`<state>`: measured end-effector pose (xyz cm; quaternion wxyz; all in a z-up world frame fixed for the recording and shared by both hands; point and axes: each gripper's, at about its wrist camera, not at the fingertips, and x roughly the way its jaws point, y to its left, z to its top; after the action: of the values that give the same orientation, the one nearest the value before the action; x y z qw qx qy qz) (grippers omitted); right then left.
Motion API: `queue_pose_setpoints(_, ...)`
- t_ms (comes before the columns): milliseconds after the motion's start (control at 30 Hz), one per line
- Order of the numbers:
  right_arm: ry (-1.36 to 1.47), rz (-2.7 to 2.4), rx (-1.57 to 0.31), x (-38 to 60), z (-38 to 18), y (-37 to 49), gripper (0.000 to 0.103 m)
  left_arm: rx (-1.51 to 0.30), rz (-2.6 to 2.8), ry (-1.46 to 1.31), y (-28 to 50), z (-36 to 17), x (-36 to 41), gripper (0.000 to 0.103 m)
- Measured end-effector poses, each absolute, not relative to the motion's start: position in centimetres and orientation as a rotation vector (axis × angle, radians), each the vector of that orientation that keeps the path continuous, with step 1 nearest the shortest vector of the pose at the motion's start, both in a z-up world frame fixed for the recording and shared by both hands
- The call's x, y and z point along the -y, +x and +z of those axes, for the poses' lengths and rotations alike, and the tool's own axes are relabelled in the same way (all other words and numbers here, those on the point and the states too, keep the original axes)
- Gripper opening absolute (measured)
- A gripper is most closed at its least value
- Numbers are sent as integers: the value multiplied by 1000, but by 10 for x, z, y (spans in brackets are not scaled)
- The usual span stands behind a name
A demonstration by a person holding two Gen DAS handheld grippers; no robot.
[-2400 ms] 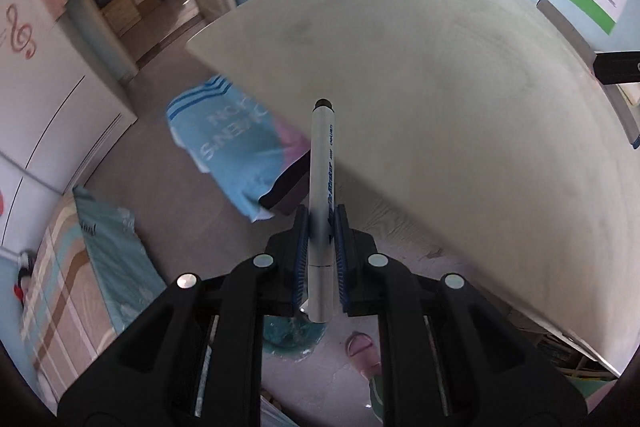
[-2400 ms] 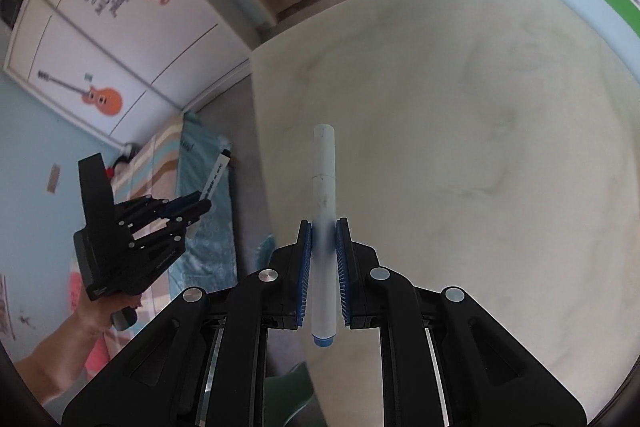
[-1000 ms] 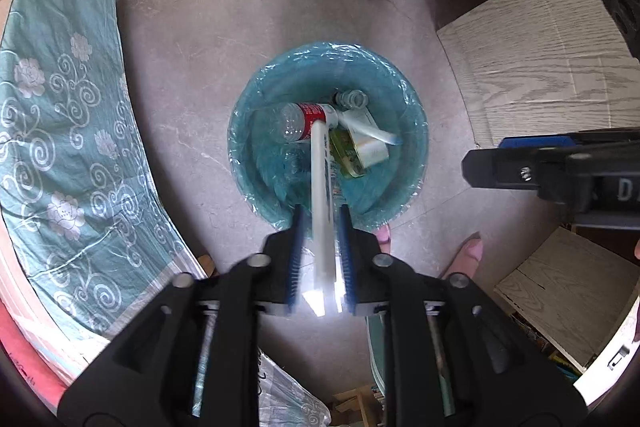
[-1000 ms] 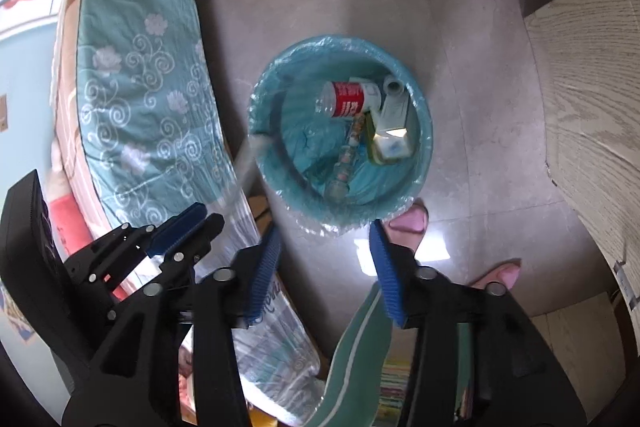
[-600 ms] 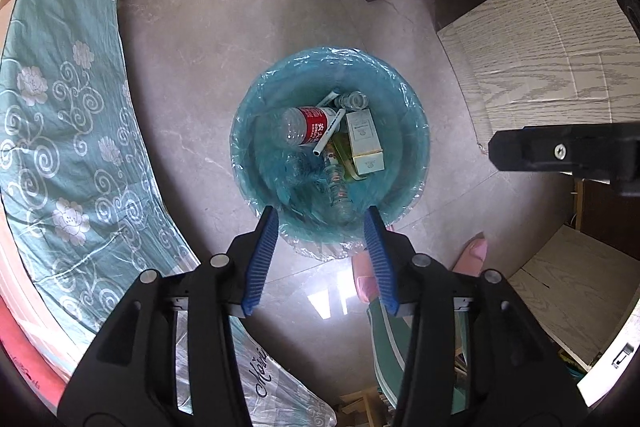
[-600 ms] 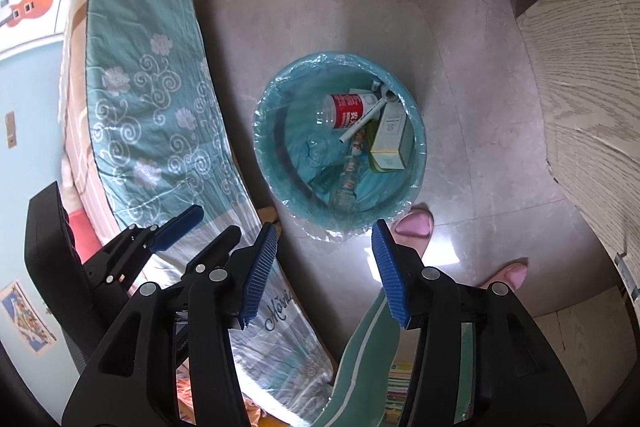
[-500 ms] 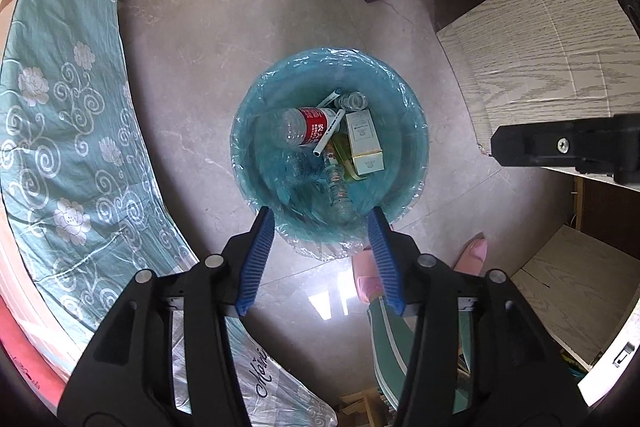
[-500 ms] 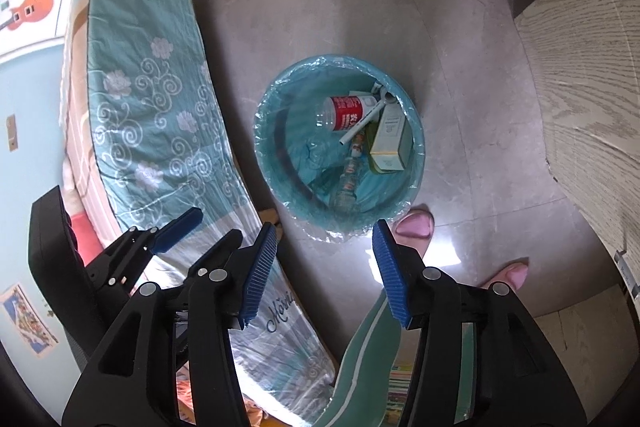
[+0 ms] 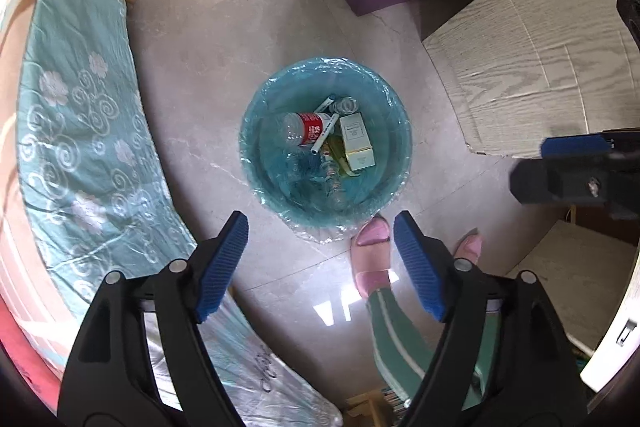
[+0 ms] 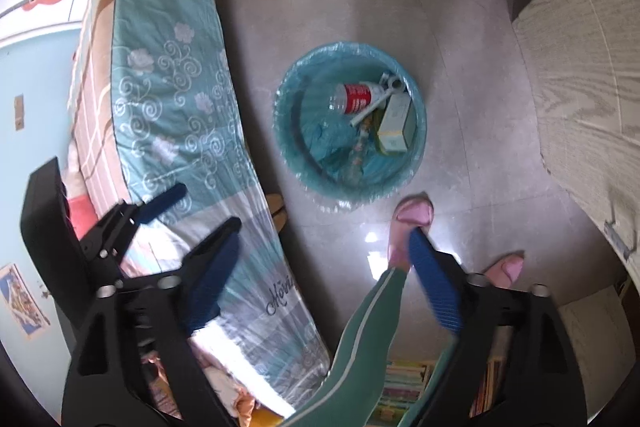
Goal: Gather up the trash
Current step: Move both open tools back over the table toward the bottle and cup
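Claws [image 9: 320, 227] downward, opening, above bin [image 9: 256, 163]

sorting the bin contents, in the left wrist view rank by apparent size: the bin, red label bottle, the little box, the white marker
1. trash bin, by far
2. red-label bottle and box: look about alike, no ranking
3. white marker, the thinnest

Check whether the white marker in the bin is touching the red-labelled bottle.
Touching. The left wrist view shows the white marker lying slantwise across the red-labelled bottle inside the bin, with no gap between them.
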<state>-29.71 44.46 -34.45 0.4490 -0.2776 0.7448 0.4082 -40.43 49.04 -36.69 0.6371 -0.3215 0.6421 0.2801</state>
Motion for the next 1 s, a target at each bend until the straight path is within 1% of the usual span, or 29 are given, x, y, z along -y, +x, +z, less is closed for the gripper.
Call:
queue_pose_setpoints(100,-678,1026,-1843,-439,-331,-300,89,-1466,655,-689,-407,-352,-489,84)
queue_pose_setpoints(167,-659,1036,-1849,-436,-319,-301,89,-1454,665,-668,-410,-340,-488,85)
queue_pose_setpoints(300,-656,1096,-1857,-430,-293,-309,89,-1443,668,-646,-415,-318,-487,93)
queue_pose_setpoints(433,-646,1168,-1831,-425,-257,-317,90,-1443,665,-594,-418,-294,-483,95)
queue_pose_setpoints(533,-631,1228,-1783,-421,-223,-324,90,-1425,672,-607,-423,-276,-481,96)
queue_pose_setpoints(800,-529,1400,-1672,-405,-128,-327,92,-1332,682,-639,-425,-226,-473,96)
queue_pose_setpoints(1000,-405,1469,-1541,-380,-54,-308,92,-1238,635,-666,-411,-185,-460,96)
